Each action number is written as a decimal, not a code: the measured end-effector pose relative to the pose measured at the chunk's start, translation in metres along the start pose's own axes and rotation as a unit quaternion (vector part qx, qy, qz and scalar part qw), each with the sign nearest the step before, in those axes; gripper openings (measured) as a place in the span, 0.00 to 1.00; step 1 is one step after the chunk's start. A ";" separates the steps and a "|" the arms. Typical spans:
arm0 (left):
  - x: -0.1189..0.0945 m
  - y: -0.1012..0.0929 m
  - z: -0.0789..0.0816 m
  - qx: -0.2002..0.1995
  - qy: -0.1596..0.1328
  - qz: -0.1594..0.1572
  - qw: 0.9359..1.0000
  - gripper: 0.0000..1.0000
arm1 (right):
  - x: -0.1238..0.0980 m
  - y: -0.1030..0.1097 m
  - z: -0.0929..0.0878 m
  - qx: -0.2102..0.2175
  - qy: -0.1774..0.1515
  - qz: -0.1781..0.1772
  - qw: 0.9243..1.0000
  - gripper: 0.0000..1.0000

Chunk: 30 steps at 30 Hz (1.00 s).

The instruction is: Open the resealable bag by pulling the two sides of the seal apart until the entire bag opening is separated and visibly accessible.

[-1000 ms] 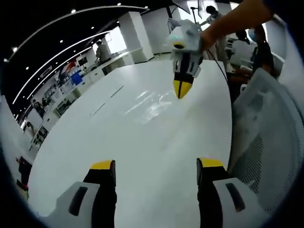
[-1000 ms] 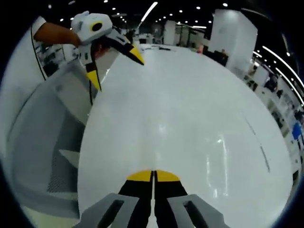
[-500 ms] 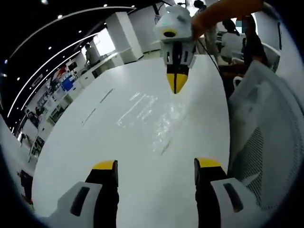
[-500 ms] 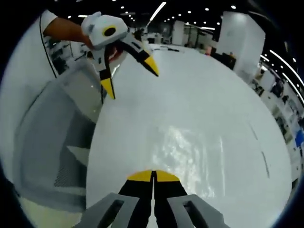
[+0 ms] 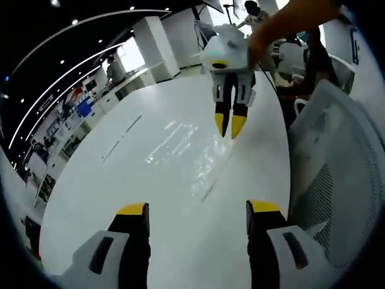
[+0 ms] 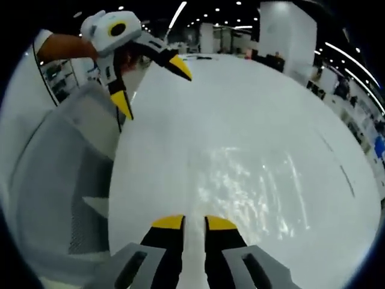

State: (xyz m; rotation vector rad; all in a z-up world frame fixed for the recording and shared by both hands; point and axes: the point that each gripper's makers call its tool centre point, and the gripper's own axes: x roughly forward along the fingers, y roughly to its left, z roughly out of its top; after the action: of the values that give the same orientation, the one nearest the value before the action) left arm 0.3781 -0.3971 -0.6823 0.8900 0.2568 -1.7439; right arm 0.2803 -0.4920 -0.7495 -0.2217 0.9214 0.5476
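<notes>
A clear resealable bag (image 5: 187,149) lies flat on the white table (image 5: 120,180) and shows mostly as glints; one edge of it reads as a thin dark line. In the right gripper view the bag (image 6: 252,186) glitters just ahead and to the right of my right gripper (image 6: 195,222), whose yellow-tipped jaws stand open by a narrow gap with nothing between them. My left gripper (image 5: 198,209) is open wide, short of the bag's near edge, holding nothing. The right gripper (image 5: 230,125) hangs tips-down over the bag's far side. The left gripper (image 6: 151,87) hovers above the table's left edge.
A grey mesh-backed chair (image 5: 337,180) stands against the table's edge, and the chair (image 6: 54,180) takes up the left of the right gripper view. Desks and people (image 5: 114,63) stand beyond the table's far end. Thin dark marks (image 5: 123,135) run across the tabletop.
My right gripper's jaws have gone from shut to slightly apart, and it has come lower over the bag. The left gripper stays open wide.
</notes>
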 end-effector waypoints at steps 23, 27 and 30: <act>-0.002 0.004 -0.009 -0.012 0.010 0.001 1.000 0.61 | 0.019 -0.004 -0.030 -0.068 0.064 -0.020 0.995 0.00; -0.002 0.001 -0.011 -0.011 0.013 -0.001 1.000 0.61 | 0.019 -0.004 -0.029 -0.079 0.064 -0.019 0.995 0.00; 0.000 -0.001 -0.011 -0.010 0.013 -0.001 1.000 0.62 | 0.017 -0.003 -0.027 -0.090 0.061 -0.018 0.994 0.00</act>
State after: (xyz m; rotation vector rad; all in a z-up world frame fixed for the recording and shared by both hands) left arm 0.3815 -0.3905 -0.6902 0.8988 0.2901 -1.7294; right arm 0.2714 -0.5000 -0.7790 -0.4389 0.9846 0.5889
